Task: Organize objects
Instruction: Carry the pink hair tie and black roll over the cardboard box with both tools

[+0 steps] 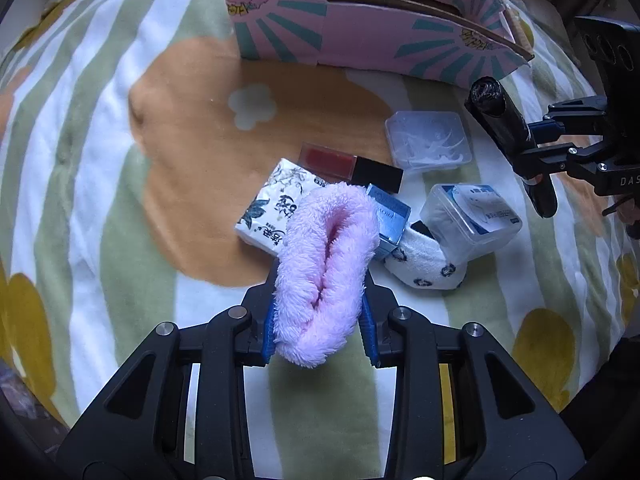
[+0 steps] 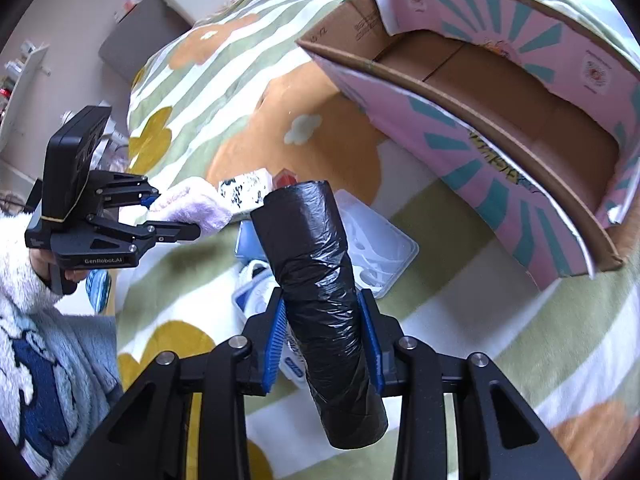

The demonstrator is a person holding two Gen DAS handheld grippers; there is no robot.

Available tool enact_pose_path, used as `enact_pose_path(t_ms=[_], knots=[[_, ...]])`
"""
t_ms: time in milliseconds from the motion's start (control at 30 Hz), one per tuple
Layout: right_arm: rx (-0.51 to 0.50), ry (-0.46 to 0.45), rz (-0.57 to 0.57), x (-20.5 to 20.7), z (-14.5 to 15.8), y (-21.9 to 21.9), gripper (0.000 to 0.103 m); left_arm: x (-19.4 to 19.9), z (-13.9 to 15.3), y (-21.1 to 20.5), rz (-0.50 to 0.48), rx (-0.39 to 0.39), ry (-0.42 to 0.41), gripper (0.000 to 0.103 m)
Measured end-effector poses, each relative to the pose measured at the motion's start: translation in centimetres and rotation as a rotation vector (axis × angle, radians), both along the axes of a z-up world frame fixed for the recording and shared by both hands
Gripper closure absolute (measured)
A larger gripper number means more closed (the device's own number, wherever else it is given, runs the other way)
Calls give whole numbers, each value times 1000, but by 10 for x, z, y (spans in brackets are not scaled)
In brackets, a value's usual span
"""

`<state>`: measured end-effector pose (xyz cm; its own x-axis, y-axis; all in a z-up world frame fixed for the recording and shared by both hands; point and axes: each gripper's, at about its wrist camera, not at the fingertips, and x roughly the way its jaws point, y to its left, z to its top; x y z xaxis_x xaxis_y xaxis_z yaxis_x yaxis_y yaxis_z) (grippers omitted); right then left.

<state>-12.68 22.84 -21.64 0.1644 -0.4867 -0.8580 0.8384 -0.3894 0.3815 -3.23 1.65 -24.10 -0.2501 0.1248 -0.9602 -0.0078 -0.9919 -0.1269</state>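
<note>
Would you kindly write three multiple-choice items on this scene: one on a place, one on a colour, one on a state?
1. Where does the tissue pack lie?
A. on the blanket
B. inside the box
C. in a gripper

2. What colour is the fluffy cloth in the left gripper?
A. green
B. pink
C. black

3. What is the right gripper doing?
A. hanging open
B. gripping the black bag roll
C. gripping the cardboard box

Answers: 1 A, it rests on the striped blanket before the box; 2 B, its pile is pale pink; 3 B, both blue pads press the roll's sides.
</note>
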Motion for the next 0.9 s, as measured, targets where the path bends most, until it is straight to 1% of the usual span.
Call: enact_pose_path(t_ms=[67, 100, 167, 333, 567, 700, 767, 900], knots=[[-4, 10, -51, 3, 14, 1, 71, -1, 10, 5, -7, -1, 17, 73], [-6, 16, -78, 5, 21, 1, 71, 11, 20, 7, -11, -2, 27, 73], [-11, 32, -141, 9, 38, 3, 71, 19, 33, 8, -20, -5, 46, 73], [-22, 62, -319, 24, 79, 2, 71, 14, 72, 4, -42, -21, 85, 73], [-22, 96, -631, 50, 131, 6, 71, 8, 127, -6, -61, -21, 160, 73], [-11, 132, -776, 67, 159, 10, 71, 4, 153, -7, -75, -29, 203, 73], [-3, 148, -841, 76, 171, 12, 71, 4, 166, -7, -78, -29, 221, 73], [16, 186, -906, 93, 185, 12, 71, 6, 186, -9, -68, -20, 247, 73]])
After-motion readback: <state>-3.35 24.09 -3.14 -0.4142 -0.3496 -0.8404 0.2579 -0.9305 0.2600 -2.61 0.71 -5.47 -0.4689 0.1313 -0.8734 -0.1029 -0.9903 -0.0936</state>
